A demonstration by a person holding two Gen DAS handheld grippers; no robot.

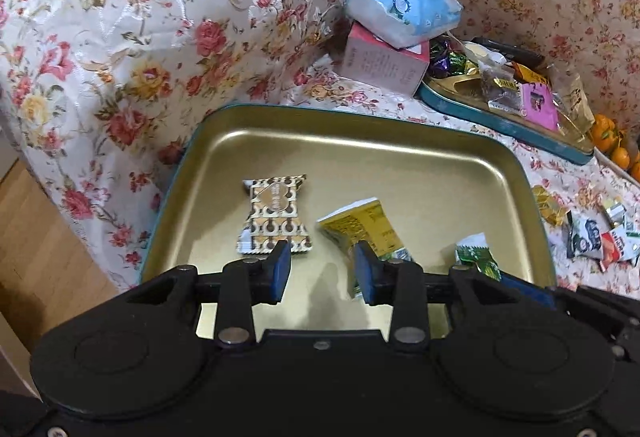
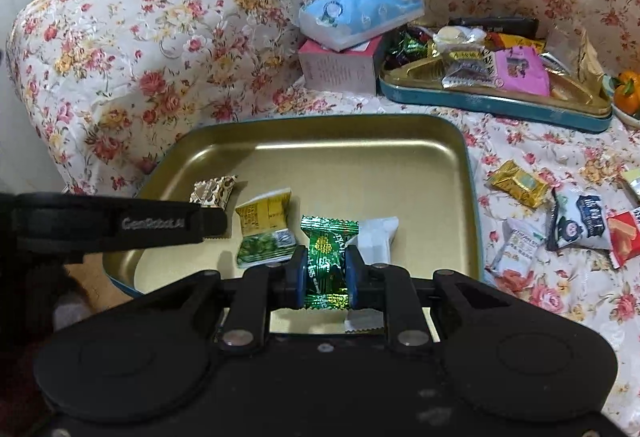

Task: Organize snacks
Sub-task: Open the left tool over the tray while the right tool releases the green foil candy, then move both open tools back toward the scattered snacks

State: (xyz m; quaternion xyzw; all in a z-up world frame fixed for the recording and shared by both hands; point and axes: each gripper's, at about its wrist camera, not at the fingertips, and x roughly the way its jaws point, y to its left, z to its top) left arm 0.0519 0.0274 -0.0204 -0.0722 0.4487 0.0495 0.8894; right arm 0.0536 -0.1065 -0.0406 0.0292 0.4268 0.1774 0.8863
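Right gripper (image 2: 323,271) clamping green candy (image 2: 326,257), above gold tray (image 2: 360,157)

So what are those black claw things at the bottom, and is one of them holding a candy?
They are grabbers that a person holds, one in each hand, each with a small camera looking along its two fingers. One picture comes from the left gripper, which is open and empty. The other comes from the right gripper, which is squeezing a shiny green candy. Below both is a gold tray on a flowery cloth, with a brown patterned snack and a yellow packet in it. More snacks lie loose on the cloth, and a second tray behind is full.
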